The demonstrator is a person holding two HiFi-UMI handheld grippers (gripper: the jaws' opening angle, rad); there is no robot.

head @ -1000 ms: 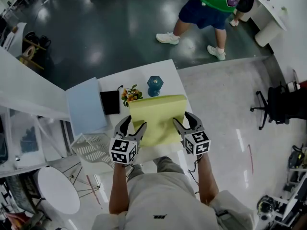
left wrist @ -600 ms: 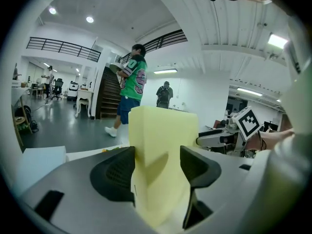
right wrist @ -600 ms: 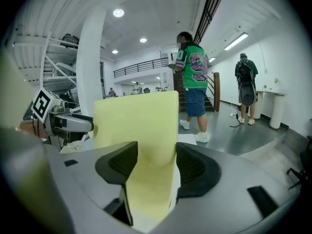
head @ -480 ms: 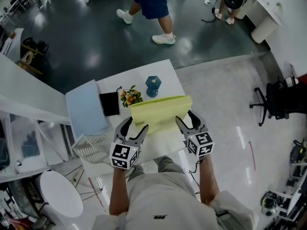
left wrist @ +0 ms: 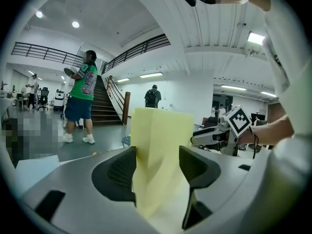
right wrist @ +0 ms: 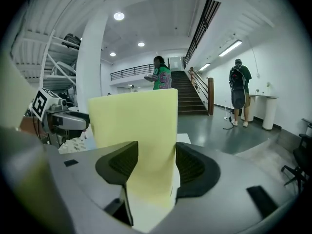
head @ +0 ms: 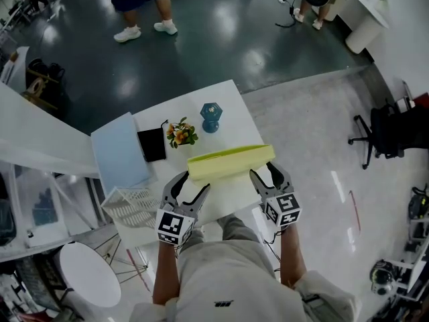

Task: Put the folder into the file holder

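Both grippers hold a yellow folder (head: 231, 161) above the near part of the white table (head: 231, 106). It stands tipped up on edge, so the head view shows mostly its top edge. My left gripper (head: 191, 182) has the folder's left end (left wrist: 163, 145) between its jaws, which are closing on it, pads against the sheet. My right gripper (head: 267, 173) is shut on the right end (right wrist: 134, 126). The white wire file holder (head: 127, 205) sits at the table's left edge, to the left of my left gripper.
On the table stand a blue vase (head: 210, 117), a small bunch of flowers (head: 179, 133), a black notebook (head: 151, 144) and a light blue board (head: 119, 151). A person (head: 141, 5) walks on the dark floor beyond. An office chair (head: 389, 133) stands at the right.
The folder has tipped from lying nearly flat to standing on edge, raised by both grippers. The person in the background has walked to the left.
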